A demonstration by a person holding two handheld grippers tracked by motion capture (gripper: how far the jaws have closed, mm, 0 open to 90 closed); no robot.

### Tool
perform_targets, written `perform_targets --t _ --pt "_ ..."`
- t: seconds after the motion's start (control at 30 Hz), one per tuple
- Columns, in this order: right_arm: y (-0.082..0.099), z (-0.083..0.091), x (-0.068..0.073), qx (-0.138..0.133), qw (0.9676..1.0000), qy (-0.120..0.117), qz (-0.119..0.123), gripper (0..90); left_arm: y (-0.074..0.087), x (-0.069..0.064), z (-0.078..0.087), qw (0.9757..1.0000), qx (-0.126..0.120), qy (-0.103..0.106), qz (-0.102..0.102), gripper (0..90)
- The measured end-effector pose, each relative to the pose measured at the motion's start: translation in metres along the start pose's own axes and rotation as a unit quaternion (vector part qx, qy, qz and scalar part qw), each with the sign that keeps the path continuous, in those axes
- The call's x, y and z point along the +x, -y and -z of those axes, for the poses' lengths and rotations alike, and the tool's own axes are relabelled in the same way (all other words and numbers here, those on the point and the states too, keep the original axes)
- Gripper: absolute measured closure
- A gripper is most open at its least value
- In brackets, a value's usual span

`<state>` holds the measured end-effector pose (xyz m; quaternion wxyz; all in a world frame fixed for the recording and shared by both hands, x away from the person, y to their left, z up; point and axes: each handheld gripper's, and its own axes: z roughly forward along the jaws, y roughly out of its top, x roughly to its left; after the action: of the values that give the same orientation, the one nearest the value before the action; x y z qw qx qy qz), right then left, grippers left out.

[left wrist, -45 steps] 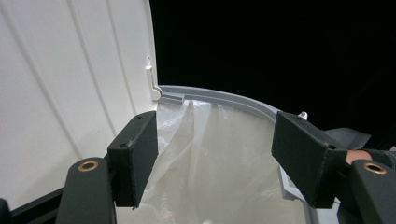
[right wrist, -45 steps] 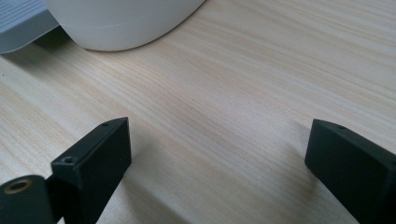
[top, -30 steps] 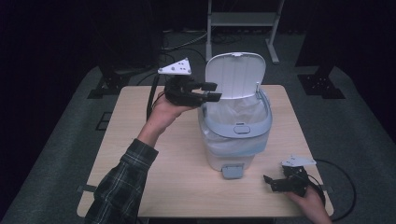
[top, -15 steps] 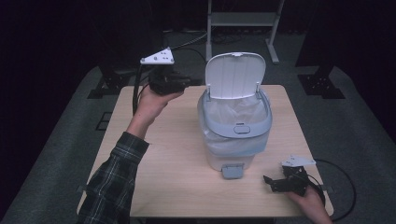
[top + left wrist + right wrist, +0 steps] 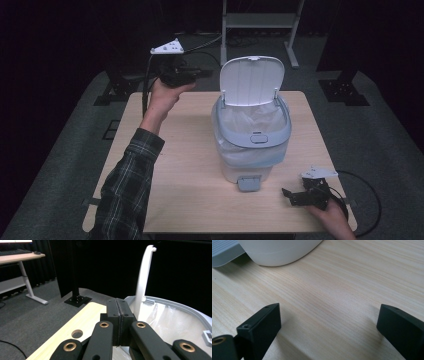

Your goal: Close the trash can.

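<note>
A white pedal bin [image 5: 251,150] with a blue-grey rim and a clear liner stands mid-table, its lid [image 5: 252,80] upright and open. My left gripper [image 5: 196,73] is held in the air over the far left corner of the table, left of the lid and apart from it. In the left gripper view its jaws [image 5: 119,312] are pressed together with nothing between them, pointing past the lid's edge [image 5: 143,277] toward the liner [image 5: 172,320]. My right gripper [image 5: 291,196] rests on the table near the front right, its jaws [image 5: 329,322] wide apart over bare wood.
The bin's foot pedal [image 5: 248,183] sticks out toward the front edge, just left of the right gripper. A metal stand [image 5: 257,20] and dark floor lie beyond the table [image 5: 185,165]. The bin's base [image 5: 279,252] is close ahead in the right gripper view.
The left hand has drawn back left and away from the lid, rising a little, and its jaws have closed empty. The lid stays up. The right gripper has not moved.
</note>
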<state>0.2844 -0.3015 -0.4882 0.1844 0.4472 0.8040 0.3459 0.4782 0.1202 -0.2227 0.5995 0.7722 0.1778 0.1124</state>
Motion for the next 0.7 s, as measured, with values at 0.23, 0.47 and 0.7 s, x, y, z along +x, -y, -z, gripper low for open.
perform_targets --t 0.23,0.47,0.7 --pt "0.000 -0.001 0.000 0.002 1.0000 -0.004 0.006 2.7 0.000 0.008 -0.018 0.9999 -0.002 0.000 0.010 90.0" --pt "0.000 -0.001 0.000 0.002 1.0000 -0.004 0.006 2.7 -0.004 0.000 -0.034 0.9998 -0.005 0.018 0.006 90.0" --pt "0.000 -0.001 0.000 0.002 1.0000 -0.004 0.006 2.7 -0.009 -0.007 -0.039 0.9996 -0.002 0.029 -0.003 90.0"
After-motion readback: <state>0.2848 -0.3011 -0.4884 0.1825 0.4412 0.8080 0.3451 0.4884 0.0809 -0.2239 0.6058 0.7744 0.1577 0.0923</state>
